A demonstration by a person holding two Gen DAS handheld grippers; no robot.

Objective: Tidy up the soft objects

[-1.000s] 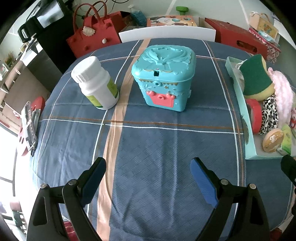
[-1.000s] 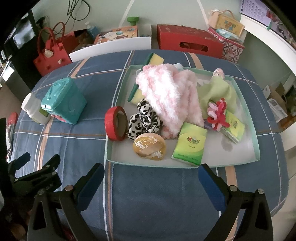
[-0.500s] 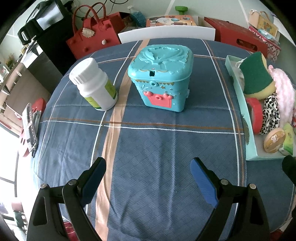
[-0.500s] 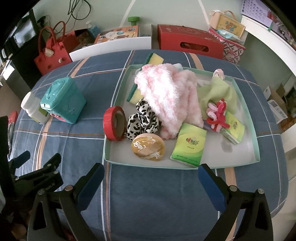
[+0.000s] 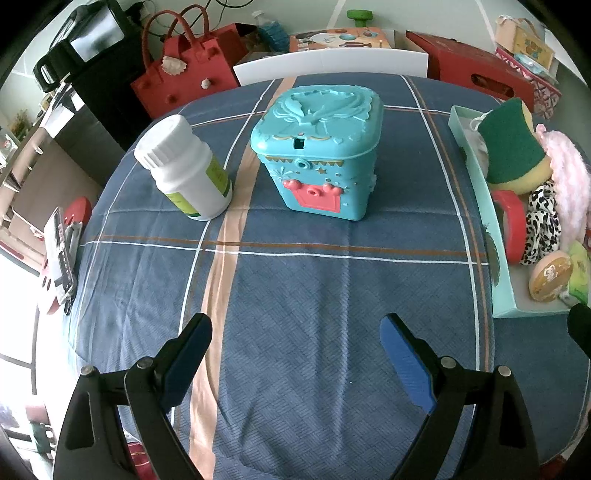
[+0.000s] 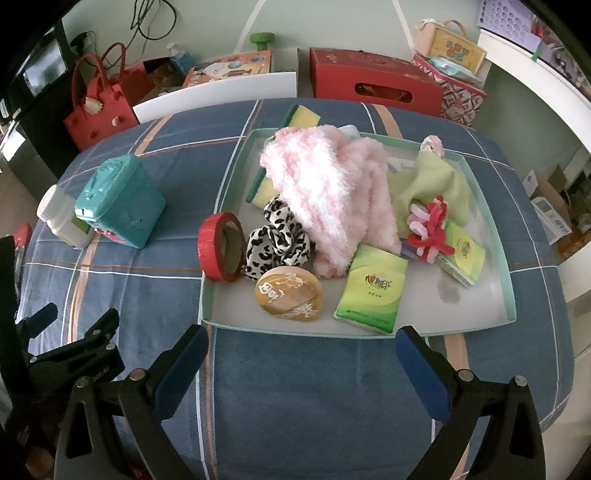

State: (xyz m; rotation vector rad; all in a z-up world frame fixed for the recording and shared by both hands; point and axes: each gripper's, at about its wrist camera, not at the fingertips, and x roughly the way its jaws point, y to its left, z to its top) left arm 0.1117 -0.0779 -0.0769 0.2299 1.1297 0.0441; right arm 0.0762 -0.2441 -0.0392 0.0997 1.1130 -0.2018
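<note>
Both sets of jaws stand wide apart and hold nothing. Ahead of the right gripper [image 6: 301, 354], the tray [image 6: 509, 295] on the worktop [image 6: 295, 387] holds the pink fluffy cloth [image 6: 328, 188], its long axis running away from the jaws and slightly leftward. Ahead of the left gripper [image 5: 295, 343] stands the teal box [image 5: 317, 147].

A round table [image 5: 295, 280] is being covered by a blue plaid cloth [image 6: 303, 398], and a white chair back [image 5: 332, 68] is being shown just beyond its far edge. A pale green wall [image 6: 332, 26] is being lined along its foot with a red handbag [image 5: 177, 79], a red carton [image 6: 373, 85] and patterned boxes [image 6: 448, 44]. Bright daylight is being let in past the table's left edge [image 5: 14, 280].
</note>
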